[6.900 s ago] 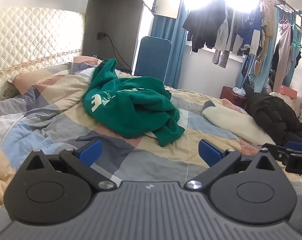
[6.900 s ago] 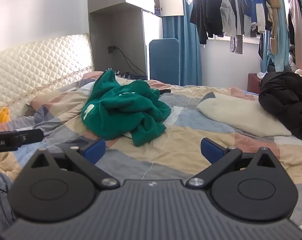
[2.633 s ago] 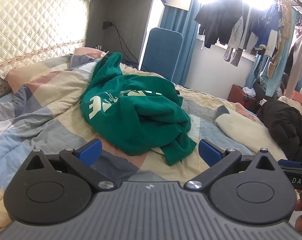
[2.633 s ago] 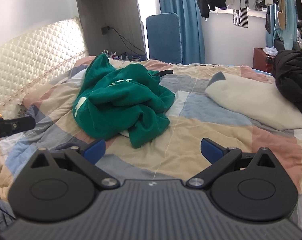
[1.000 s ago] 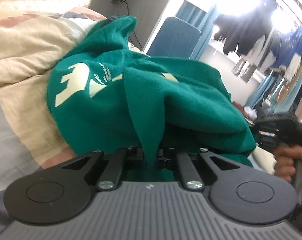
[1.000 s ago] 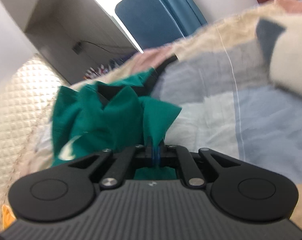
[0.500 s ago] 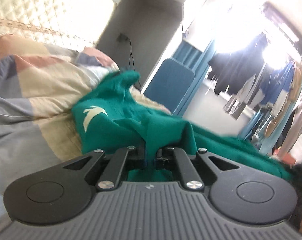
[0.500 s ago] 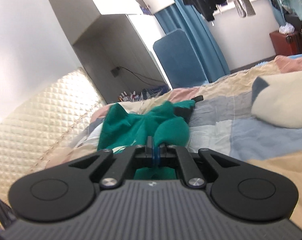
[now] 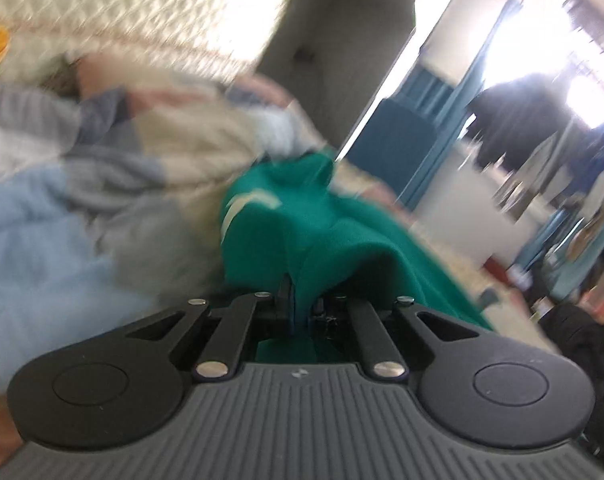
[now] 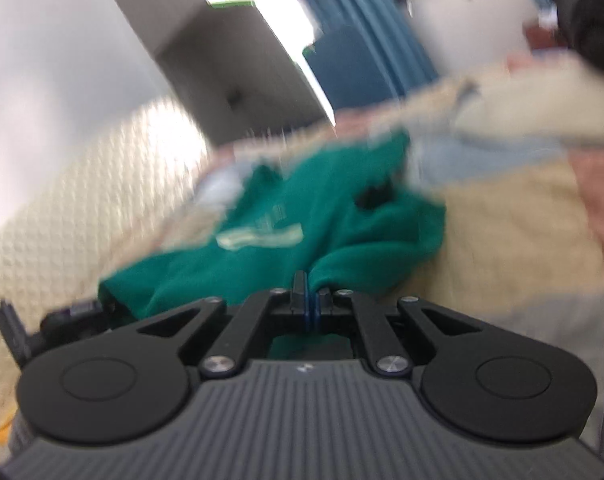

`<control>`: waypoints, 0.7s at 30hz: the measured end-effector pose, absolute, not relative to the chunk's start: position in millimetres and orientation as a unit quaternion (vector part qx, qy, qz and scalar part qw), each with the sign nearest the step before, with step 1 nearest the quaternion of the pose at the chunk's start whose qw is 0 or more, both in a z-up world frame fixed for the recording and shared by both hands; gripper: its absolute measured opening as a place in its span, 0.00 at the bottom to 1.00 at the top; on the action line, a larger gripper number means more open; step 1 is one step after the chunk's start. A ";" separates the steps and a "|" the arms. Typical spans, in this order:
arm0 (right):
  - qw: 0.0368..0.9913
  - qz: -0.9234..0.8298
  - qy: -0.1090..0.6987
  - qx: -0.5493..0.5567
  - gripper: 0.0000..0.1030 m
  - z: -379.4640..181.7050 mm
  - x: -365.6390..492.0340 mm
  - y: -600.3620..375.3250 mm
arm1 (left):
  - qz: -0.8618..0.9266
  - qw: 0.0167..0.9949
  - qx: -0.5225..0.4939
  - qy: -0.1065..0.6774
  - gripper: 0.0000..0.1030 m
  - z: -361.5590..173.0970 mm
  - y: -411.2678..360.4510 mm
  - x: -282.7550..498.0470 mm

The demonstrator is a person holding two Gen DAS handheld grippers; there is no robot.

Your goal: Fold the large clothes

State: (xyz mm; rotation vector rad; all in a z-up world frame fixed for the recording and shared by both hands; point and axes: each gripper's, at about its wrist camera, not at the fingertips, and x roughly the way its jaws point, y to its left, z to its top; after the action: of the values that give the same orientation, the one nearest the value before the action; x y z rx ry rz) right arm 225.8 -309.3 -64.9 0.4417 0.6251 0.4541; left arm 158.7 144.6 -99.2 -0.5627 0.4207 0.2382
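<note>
A large green sweatshirt (image 9: 326, 236) with pale lettering lies on the patchwork quilt (image 9: 62, 232). My left gripper (image 9: 302, 304) is shut on a fold of its green cloth, which drapes away to the right. In the right wrist view the sweatshirt (image 10: 302, 224) spreads out ahead, and my right gripper (image 10: 312, 300) is shut on another edge of it. The left gripper (image 10: 62, 316) shows at the left edge of the right wrist view, beside the cloth. Both views are blurred by motion.
A quilted headboard (image 9: 142, 12) stands at the left. A blue chair back (image 9: 390, 148) and curtains are behind the bed. Hanging clothes (image 9: 542, 140) fill the window side. A black jacket (image 10: 598, 28) and a cream pillow (image 10: 534, 108) lie at the right.
Both grippers, still shut on the sweatshirt, have moved apart and swung, stretching the cloth out between them. Both views have tilted and blurred.
</note>
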 end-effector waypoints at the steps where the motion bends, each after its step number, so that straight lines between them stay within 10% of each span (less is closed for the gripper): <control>1: 0.900 0.214 0.319 0.205 0.06 -71.8 226.1 -308.0 | 0.121 0.927 -0.280 0.218 0.06 -106.9 144.3 162.1; 6: 0.890 0.211 0.352 0.200 0.08 -89.3 243.3 -306.4 | 0.128 0.916 -0.287 0.248 0.12 -120.8 140.1 160.3; 9: 0.889 0.213 0.348 0.208 0.12 -85.3 244.9 -309.6 | 0.125 0.914 -0.288 0.259 0.46 -118.1 141.6 157.3; 14: 0.895 0.219 0.336 0.195 0.17 -78.5 237.3 -306.9 | 0.134 0.909 -0.284 0.275 0.52 -118.4 140.9 149.5; 18: 0.900 0.240 0.313 0.184 0.67 -76.9 220.9 -305.1 | 0.141 0.896 -0.289 0.306 0.53 -128.7 143.6 157.0; 21: 0.911 0.241 0.299 0.148 0.68 -70.9 217.7 -295.6 | 0.145 0.884 -0.303 0.326 0.53 -139.8 150.3 164.1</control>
State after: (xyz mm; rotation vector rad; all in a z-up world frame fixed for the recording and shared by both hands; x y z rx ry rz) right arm 217.7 -295.6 -70.9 0.3053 0.6164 0.4964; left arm 164.1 150.3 -139.8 -0.6310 0.6777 0.3020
